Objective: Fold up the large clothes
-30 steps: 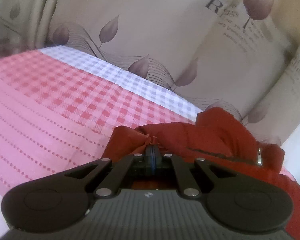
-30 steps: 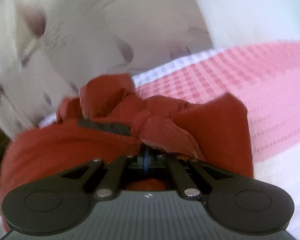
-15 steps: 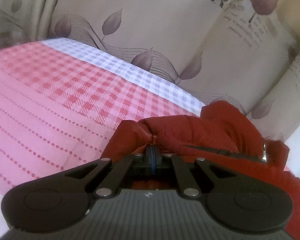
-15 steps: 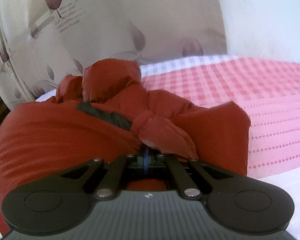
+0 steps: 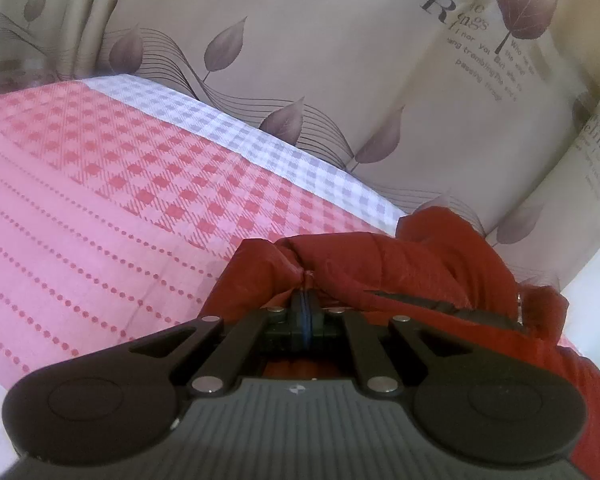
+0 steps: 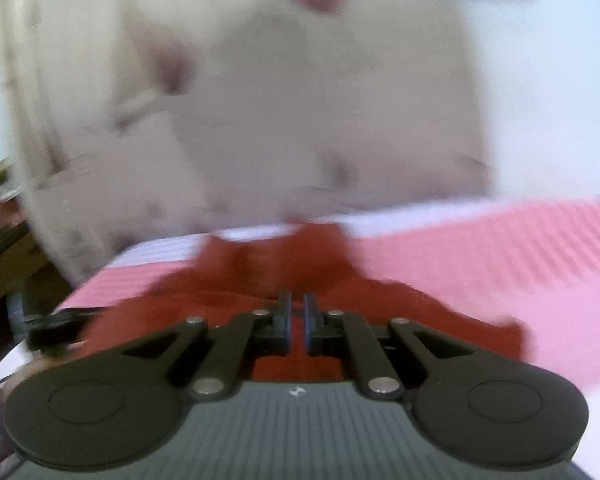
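A rust-red padded garment [image 5: 400,264] lies bunched on the pink checked bed sheet [image 5: 100,200], against the curtain side. My left gripper [image 5: 306,296] is shut on a pinched fold of its edge. A dark zip strip [image 5: 440,304] runs across the cloth to the right. The right wrist view is blurred. In it the red garment [image 6: 260,276] lies flat on the bed below and ahead of my right gripper [image 6: 296,308]. Its jaws are opening, with a narrow gap and no cloth between the pads.
A beige curtain [image 5: 340,60] printed with leaves and lettering hangs right behind the bed. The pink sheet [image 6: 480,248] stretches to the right in the right wrist view. Wooden furniture [image 6: 4,256] and a dark object [image 6: 48,328] are at that view's left edge.
My right gripper has let go of the red fold it pinched and has risen away from the garment, which now lies lower and flatter. The left gripper keeps its grip in place.
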